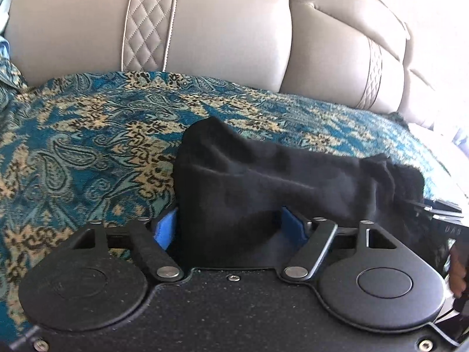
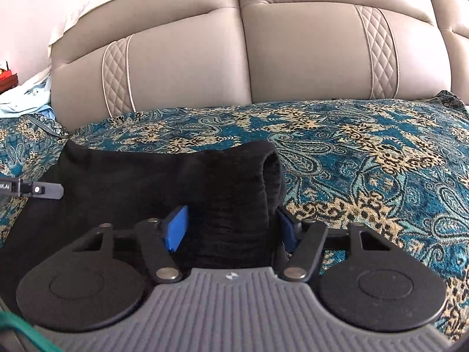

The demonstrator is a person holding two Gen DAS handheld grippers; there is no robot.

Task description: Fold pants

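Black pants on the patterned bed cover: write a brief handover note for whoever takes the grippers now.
Left gripper: black fabric pants sit between its blue pads; whether they pinch is unclear.
Right gripper: a bunched fold of the pants lies between its pads; grip also unclear.
The pants lie in a compact bundle on the teal and gold paisley cover, in front of the beige padded headboard.
Done: seemingly partly folded.
Left: probably flatten and finish the fold, then release.

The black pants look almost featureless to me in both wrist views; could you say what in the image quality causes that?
Left wrist view: the black fabric pants are underexposed, folds barely showing, right edge motion-blurred, beside blown-out window glare. Right wrist view: same dark crush, and the fisheye bulges the grey padded headboard.
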